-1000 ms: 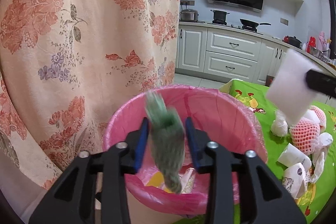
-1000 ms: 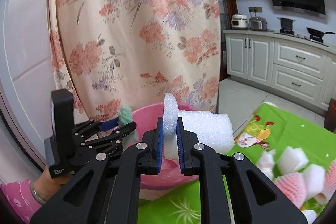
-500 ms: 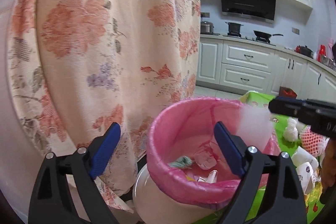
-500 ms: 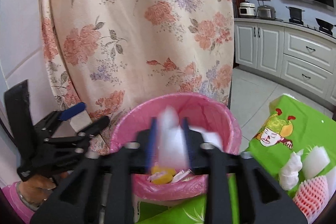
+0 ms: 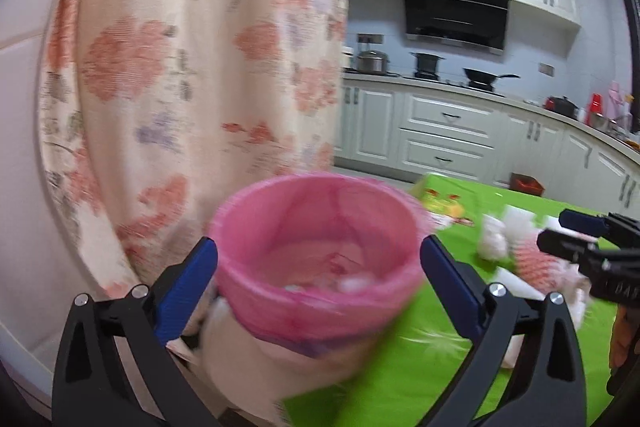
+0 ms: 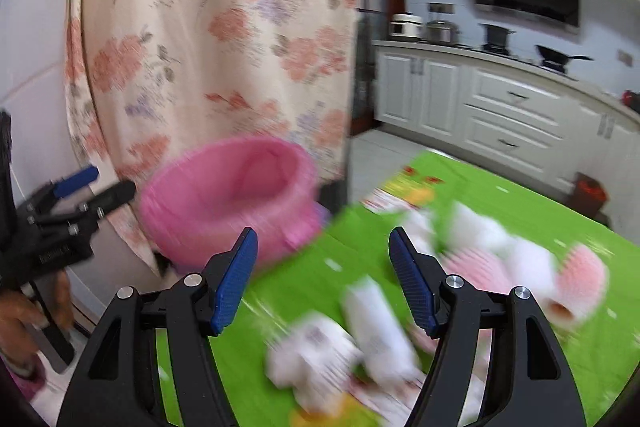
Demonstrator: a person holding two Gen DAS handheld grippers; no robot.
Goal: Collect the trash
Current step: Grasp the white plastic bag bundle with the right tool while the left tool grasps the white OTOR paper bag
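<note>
- My left gripper (image 5: 318, 269) is spread wide with nothing between its 2 blue pads, and the pink-lined bin (image 5: 316, 247) sits framed between them.
- My right gripper (image 6: 323, 281) is also spread wide and empty, over the green tablecloth (image 6: 500, 203), with the bin (image 6: 228, 199) up and to its left.
- The bin stands just off the near-left corner of the table, close against the floral curtain (image 5: 192, 67); there is little room on that side.
- Open room lies to the right, over the cloth and toward the white cabinets (image 5: 448, 131) beyond the floor gap.
- The remaining trash, a blurred heap of white foam pieces (image 6: 380, 327) and pink fruit nets (image 6: 580, 271), lies on the cloth under and right of the right gripper.
- Scraps show faintly in the bottom of the bin; blur hides which.
- Against 1 second ago: the left then pinched a green net and the right a white foam block, both above the bin; now both are let go and the right has swung to the table.
</note>
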